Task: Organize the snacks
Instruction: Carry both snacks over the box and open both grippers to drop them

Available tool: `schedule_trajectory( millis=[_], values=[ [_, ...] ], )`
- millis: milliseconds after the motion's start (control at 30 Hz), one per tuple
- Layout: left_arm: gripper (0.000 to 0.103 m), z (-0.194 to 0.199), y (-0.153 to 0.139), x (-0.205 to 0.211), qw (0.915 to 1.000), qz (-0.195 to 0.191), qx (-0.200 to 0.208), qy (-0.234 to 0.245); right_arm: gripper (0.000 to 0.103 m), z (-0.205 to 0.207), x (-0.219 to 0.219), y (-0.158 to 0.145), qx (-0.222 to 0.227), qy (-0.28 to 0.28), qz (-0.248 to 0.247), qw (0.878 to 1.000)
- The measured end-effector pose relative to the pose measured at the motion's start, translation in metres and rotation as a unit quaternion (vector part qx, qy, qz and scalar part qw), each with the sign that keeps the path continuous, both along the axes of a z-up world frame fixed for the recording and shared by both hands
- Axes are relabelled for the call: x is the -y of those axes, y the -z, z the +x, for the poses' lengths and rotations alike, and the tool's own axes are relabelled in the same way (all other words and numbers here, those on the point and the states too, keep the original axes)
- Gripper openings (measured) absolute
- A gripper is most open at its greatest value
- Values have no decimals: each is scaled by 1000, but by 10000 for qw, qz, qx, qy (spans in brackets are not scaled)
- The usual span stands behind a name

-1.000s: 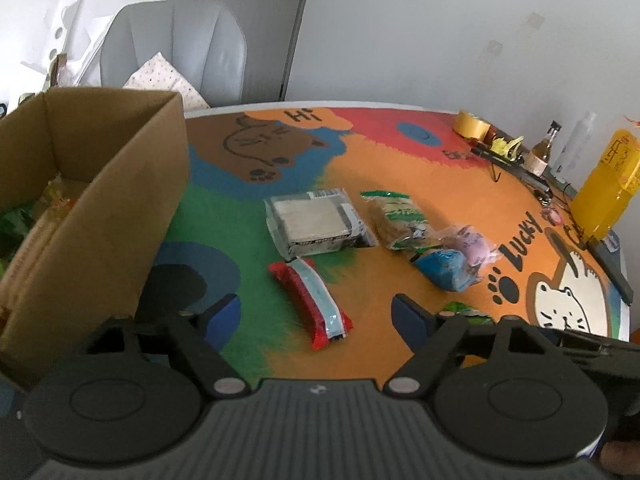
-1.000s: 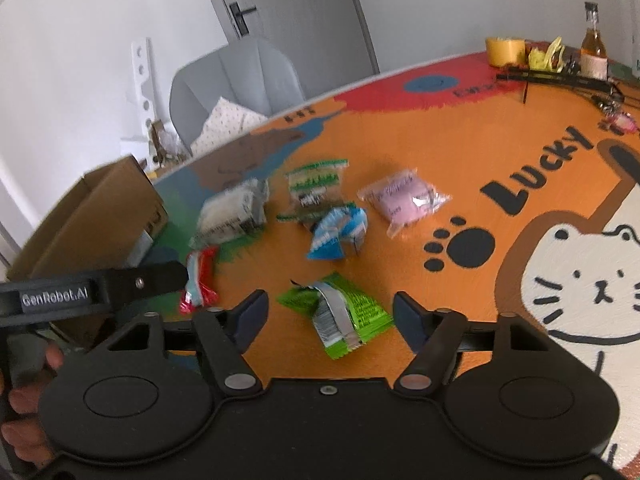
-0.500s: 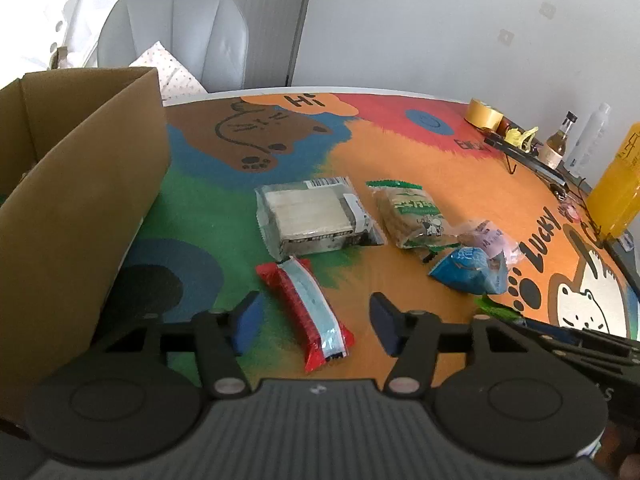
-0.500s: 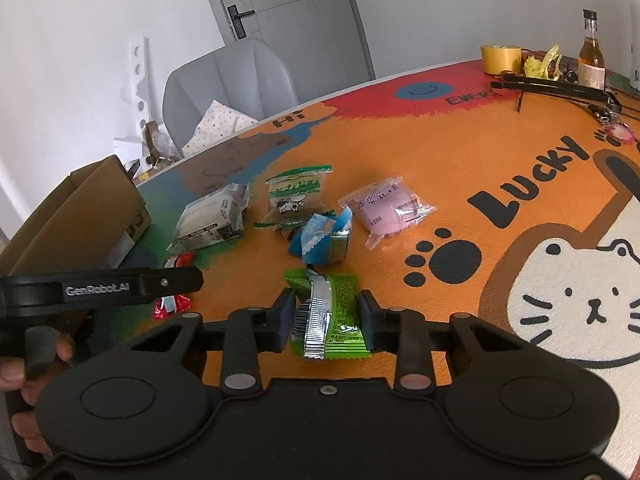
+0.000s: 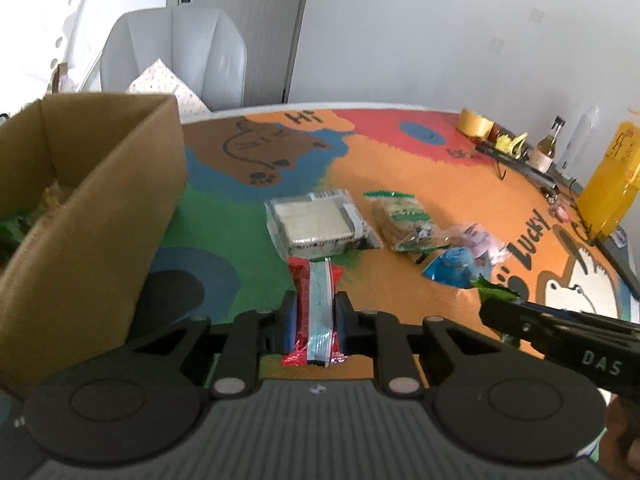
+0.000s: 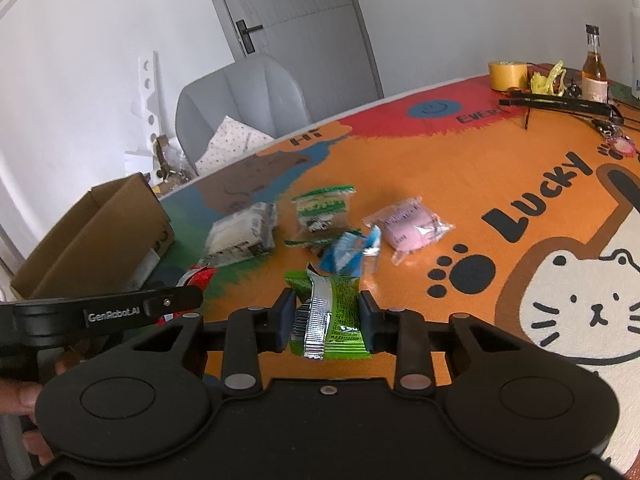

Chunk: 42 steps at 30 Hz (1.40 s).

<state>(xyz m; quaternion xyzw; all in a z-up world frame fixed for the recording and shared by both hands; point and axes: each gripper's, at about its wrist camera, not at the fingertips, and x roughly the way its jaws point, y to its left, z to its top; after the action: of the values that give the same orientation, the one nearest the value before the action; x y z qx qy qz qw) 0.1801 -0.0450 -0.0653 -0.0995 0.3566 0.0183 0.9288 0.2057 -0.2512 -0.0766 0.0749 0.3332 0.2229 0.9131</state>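
My left gripper (image 5: 315,320) is shut on a red and blue snack bar (image 5: 316,300) low over the table. My right gripper (image 6: 326,320) is shut on a green snack packet (image 6: 334,312) with a silver seam. On the table lie a clear pack of white wafers (image 5: 316,224), a green-printed biscuit pack (image 5: 404,220), a blue packet (image 5: 452,268) and a pink packet (image 6: 408,228). An open cardboard box (image 5: 92,208) stands at the left with some snacks inside.
A grey chair (image 5: 176,56) with a cushion stands behind the table. At the far right are a tape roll (image 5: 476,122), a small bottle (image 6: 594,68), a yellow bottle (image 5: 612,184) and black tools (image 6: 560,104). The table mat (image 6: 520,160) is colourful with cat drawings.
Both grippers went from open to shut: the left closed on the red and blue bar, the right on the green packet. The left view moved lower and closer to the bar.
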Motion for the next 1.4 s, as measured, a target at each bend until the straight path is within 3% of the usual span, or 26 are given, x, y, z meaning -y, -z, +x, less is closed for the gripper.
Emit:
schedule_trajectory(
  millis=[833, 1400],
  values=[
    [18, -46, -65, -34, 9969, 74, 748, -251, 31, -23, -33, -52, 611, -258, 331, 9973],
    [18, -63, -83, -79, 9934, 74, 930, -670, 31, -23, -73, -70, 731, -649, 334, 9947]
  ],
)
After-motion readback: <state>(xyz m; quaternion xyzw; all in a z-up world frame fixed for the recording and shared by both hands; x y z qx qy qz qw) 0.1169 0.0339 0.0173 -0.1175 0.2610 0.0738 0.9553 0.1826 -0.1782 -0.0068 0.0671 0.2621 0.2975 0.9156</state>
